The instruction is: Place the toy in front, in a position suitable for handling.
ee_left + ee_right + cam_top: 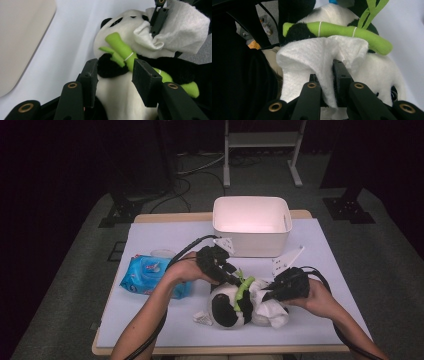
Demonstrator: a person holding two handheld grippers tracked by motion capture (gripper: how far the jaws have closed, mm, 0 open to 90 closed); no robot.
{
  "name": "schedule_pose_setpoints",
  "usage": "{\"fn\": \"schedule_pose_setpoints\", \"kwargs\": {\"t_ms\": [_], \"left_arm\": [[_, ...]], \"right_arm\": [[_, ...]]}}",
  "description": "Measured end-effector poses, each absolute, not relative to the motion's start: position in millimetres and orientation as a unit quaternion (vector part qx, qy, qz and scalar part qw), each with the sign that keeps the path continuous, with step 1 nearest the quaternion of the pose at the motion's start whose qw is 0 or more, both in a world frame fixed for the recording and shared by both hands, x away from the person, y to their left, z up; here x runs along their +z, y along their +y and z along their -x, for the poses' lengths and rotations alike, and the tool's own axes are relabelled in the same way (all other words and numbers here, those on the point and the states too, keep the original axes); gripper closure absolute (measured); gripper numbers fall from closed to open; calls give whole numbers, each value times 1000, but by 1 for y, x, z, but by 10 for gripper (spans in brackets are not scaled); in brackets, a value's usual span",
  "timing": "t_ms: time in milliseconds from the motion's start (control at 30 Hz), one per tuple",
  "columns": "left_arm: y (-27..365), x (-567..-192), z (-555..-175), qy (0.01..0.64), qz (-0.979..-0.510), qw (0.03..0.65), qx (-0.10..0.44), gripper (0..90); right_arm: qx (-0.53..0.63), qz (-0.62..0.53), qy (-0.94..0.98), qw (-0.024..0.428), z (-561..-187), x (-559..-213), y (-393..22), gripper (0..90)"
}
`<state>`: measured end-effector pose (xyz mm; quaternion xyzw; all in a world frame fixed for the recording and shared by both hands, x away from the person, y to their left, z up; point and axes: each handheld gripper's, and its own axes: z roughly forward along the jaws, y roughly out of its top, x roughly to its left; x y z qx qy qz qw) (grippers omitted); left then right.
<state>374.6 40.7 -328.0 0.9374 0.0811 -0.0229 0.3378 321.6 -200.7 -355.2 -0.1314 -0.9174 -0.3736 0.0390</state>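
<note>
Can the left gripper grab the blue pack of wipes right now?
Probably not yet. The left gripper has its jaws around the panda toy, steadying it. The blue pack of wipes lies free beside that forearm, so it must let go first.

I see panda toy [120, 100]: soft plush, matt | its bamboo [120, 46]: smooth green felt | wipe [312, 57]: white fibrous cloth | tub [251, 226]: smooth matt plastic | wipes pack [145, 275]: glossy blue film | table [165, 325]: smooth, matt
</note>
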Motion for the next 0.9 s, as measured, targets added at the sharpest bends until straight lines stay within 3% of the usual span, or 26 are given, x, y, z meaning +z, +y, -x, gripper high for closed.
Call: {"fn": "schedule_pose_setpoints", "kwargs": {"t_ms": [400,533,667,900], "left_arm": [[20,-338,-372,66,-937,341,-37,579],[18,-337,-371,54,-936,347,-38,679],[15,-336,-370,47,-935,351,-32,842],[15,-331,-371,43,-930,364,-24,880]], "right_arm": [[-377,130,-916,37,-321,-356,-202,837],[-378,130,-916,35,-321,-355,-202,837],[-375,130,-917,30,-321,-354,-201,838],[-385,138,-912,18,-321,-349,-205,842]]}}
